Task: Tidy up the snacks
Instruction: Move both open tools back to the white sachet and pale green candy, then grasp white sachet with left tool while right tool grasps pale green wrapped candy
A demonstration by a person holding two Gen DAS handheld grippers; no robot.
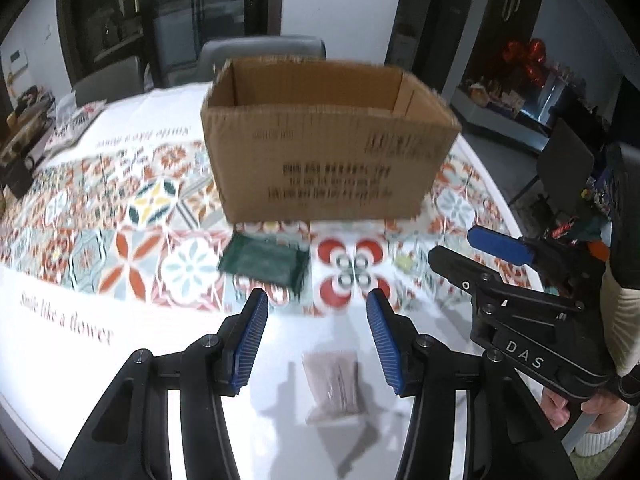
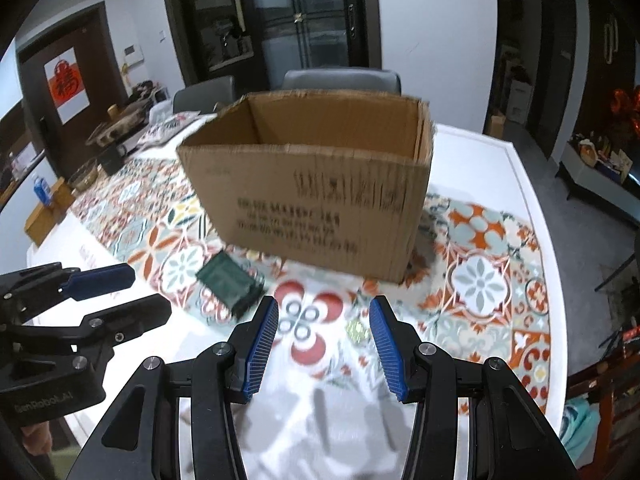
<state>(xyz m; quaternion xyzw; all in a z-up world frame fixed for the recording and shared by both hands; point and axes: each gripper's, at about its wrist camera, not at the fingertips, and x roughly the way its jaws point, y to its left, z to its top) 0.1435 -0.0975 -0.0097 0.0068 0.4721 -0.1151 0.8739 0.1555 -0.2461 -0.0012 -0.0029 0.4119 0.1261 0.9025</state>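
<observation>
Dark green snack packet (image 1: 266,262), flat and glossy, on patterned tablecloth (image 1: 132,240) just before open corrugated cardboard box (image 1: 328,140). Pale brown sachet (image 1: 334,386) near table's front edge, on plain white strip. Left gripper (image 1: 316,340) jaws apart, empty, above sachet. Right gripper (image 2: 322,344) likewise parted, empty, over bare cloth.

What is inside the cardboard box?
Only bare inner walls of the cardboard box show. Its front wall hides the floor, so any snacks lying low inside cannot be seen.
</observation>
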